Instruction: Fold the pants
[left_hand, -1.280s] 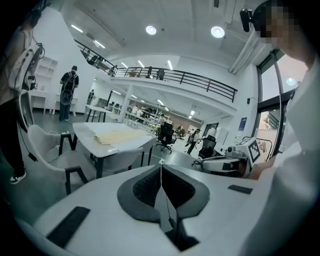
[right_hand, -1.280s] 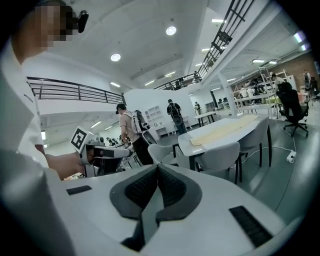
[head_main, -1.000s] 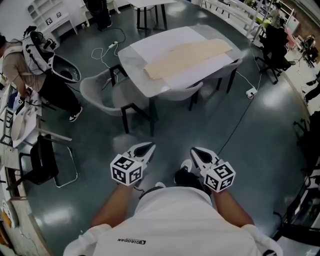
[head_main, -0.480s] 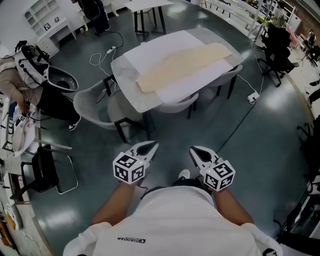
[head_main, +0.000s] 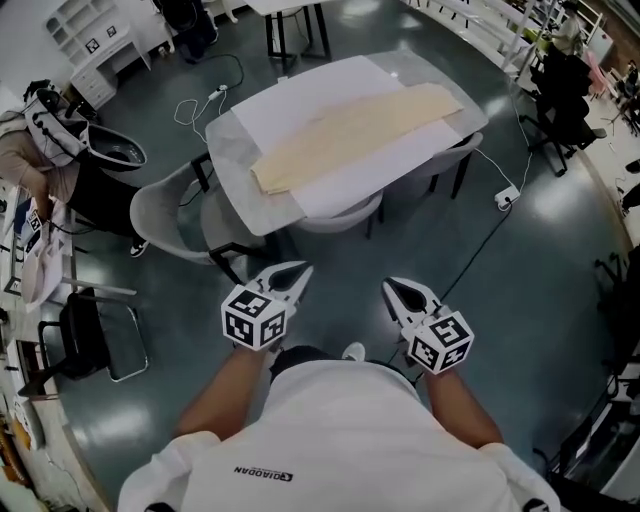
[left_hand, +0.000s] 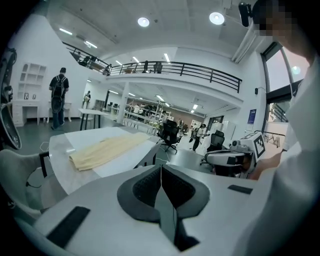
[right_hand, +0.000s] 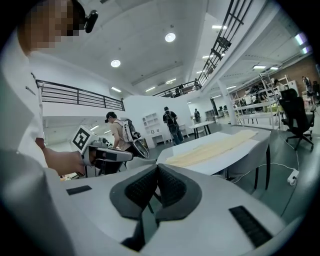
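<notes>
Left gripper is pinched fully closed with nothing in it, held out over the floor. The beige pants lie flat on a white sheet on the table, well ahead of both grippers and untouched. Right gripper, beside the left one, has its jaws together too, also empty.

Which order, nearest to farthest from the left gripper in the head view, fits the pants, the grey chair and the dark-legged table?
From the left gripper:
1. Grey chair, just ahead, to its left.
2. Pants, laid flat on the white-covered table beyond.
3. Dark-legged table, farthest back, at the view's top edge.
</notes>
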